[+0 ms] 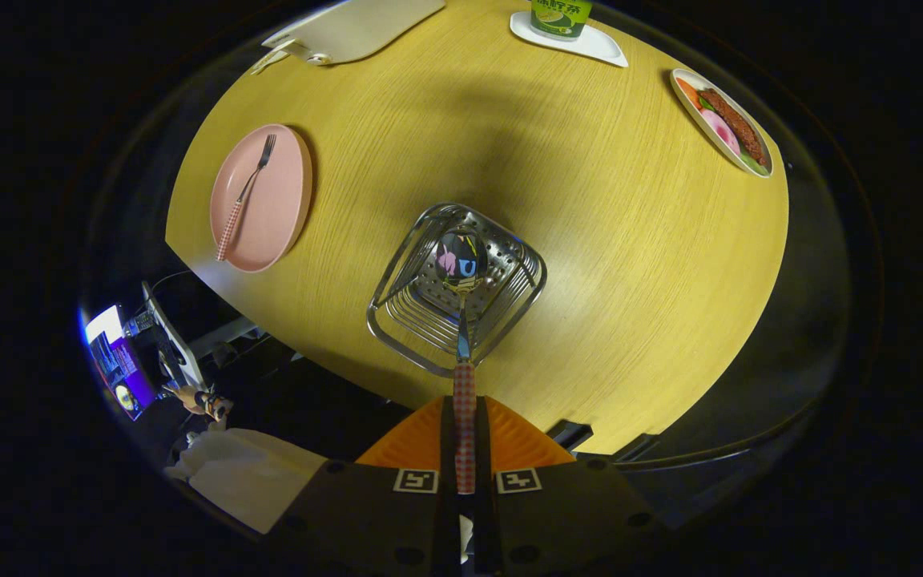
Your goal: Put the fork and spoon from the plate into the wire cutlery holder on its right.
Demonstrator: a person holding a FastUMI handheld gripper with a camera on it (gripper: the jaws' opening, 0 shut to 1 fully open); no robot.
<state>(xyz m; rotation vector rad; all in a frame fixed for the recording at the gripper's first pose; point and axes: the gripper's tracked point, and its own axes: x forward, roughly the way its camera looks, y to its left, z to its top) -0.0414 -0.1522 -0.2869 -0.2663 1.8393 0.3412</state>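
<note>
Now claw (464, 421) pinches spoon (462, 320) handle, bowl seemingly inside wire cutlery holder (397, 292) (fork (243, 196) on plate (281, 216)).

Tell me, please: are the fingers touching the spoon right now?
Touching. In the gripper view, the spoon's checked handle runs straight between the two orange fingers, which are closed on it from both sides, with its bowl over the wire cutlery holder.

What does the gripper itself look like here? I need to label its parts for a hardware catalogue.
The gripper has two orange fingers with ribbed, wedge-shaped pads tapering forward. Behind them sits a dark, flat-faced body with round screw holes. Two small square black-and-white markers sit on it, one at the base of each finger.
</note>
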